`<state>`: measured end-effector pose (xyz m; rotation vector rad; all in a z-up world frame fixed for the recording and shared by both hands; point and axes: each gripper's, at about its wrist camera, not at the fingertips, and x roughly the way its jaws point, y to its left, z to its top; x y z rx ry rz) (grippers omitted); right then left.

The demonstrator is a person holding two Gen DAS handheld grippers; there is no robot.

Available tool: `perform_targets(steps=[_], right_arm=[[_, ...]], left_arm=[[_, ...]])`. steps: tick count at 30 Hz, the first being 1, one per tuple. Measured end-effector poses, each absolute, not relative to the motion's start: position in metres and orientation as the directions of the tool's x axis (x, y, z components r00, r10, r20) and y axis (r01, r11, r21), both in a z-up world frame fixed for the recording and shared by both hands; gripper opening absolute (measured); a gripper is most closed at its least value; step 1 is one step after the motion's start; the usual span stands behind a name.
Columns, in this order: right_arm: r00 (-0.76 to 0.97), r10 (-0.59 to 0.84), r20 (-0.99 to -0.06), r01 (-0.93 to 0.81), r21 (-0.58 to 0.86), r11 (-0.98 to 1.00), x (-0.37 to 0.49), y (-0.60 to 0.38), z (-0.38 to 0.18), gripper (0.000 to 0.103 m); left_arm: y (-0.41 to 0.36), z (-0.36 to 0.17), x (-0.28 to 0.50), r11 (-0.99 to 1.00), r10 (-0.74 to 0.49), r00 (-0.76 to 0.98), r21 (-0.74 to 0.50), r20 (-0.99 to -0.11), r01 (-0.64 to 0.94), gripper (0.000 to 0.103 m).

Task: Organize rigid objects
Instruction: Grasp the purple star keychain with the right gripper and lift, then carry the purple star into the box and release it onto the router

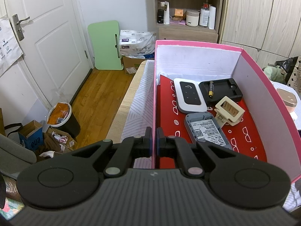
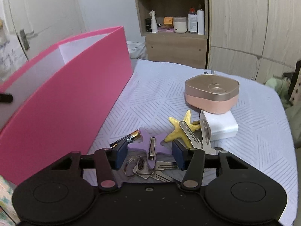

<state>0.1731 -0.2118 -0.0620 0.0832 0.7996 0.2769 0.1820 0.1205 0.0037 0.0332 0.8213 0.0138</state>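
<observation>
Pink box [image 1: 267,98] with white inner walls and a red patterned floor, standing on a striped cloth [image 2: 254,150] over the table. Left gripper [image 1: 154,141] clamps the box's left wall near its near end, one finger outside and one inside, the pads pressed against the thin card. Inside the box, from far to near: a white router [image 1: 189,97] lying face up; to its right a black tray [image 1: 223,91] holding a single battery [image 1: 211,88]; nearer, a cream clip [image 1: 229,111] resting partly against the tray's near edge; and a grey device [image 1: 207,130] lying label side up, just beside the clip and touching the router's near edge.

Right gripper [image 2: 149,153] is spread wide and sits low over a cluster of loose items on the cloth, to the right of the box's pink outer wall. Between its fingers lie a purple star [image 2: 143,141] with a small metal clip [image 2: 152,147] on top of it, and a bunch of keys [image 2: 150,169] partly beneath the star. A loose battery [image 2: 126,139] lies by the left finger. A yellow starfish [image 2: 181,130] lies by the right finger, with a long key [image 2: 190,134] across it. Farther right sit a white charger [image 2: 220,125] and, touching its far side, a rose-gold case [image 2: 211,96].
</observation>
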Motion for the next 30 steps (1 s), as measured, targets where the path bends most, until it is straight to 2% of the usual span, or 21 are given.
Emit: perform_targets(steps=[6,11,19,23,30], right_arm=[[0.687,0.300,-0.661,-0.205,0.220,0.954,0.168,-0.222,-0.052,0.057],[0.722,0.353,-0.594,-0.264,0.236,0.935,0.158,-0.220,-0.019,0.057],[0.684,0.559,-0.469,-0.529,0.210,0.822,0.151,-0.170,0.049,0.057],[0.549,0.639,-0.538,-0.644,0.215,0.734,0.170,-0.121,0.056,0.057],[0.379,0.582,-0.719,-0.612,0.277,0.741,0.225,-0.069,0.025,0.057]], left_arm=[[0.122,0.005,0.182,1.000,0.019,0.680,0.030,-0.733,0.004,0.004],[0.128,0.007,0.182,1.000,-0.005,0.672,0.006,-0.741,0.014,0.002],[0.122,0.010,0.179,0.998,0.017,0.690,0.056,-0.723,0.034,0.002],[0.123,0.010,0.179,0.998,0.013,0.690,0.054,-0.724,0.038,0.002],[0.125,0.010,0.177,0.998,0.002,0.694,0.049,-0.720,0.047,0.002]])
